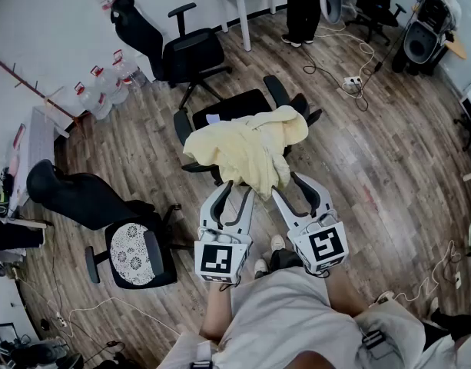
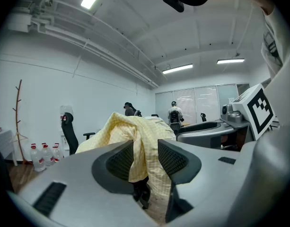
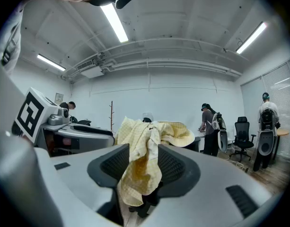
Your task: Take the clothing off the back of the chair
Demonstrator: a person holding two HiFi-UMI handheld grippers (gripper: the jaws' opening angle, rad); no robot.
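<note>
The yellow garment [image 1: 247, 148] lay draped over the back of the black office chair [image 1: 233, 104], bunched across the top edge, with its lower folds hanging down the rear side towards the person. Both tools were up at that hanging cloth, side by side.

The left gripper [image 1: 237, 189] had its fingers [image 2: 117, 162] spread. A checked fold of the garment [image 2: 135, 126] dropped straight through the gap, with daylight showing beside it, so nothing was pinched.

The right gripper [image 1: 286, 184] stood the same. Its fingers [image 3: 175, 167] were apart, with a thicker hank of the garment [image 3: 149, 131] dangling loosely between them and no pad clamping it.

The chair stood on the wooden floor [image 1: 389, 160], with a second black chair [image 1: 177, 48] well beyond it.
</note>
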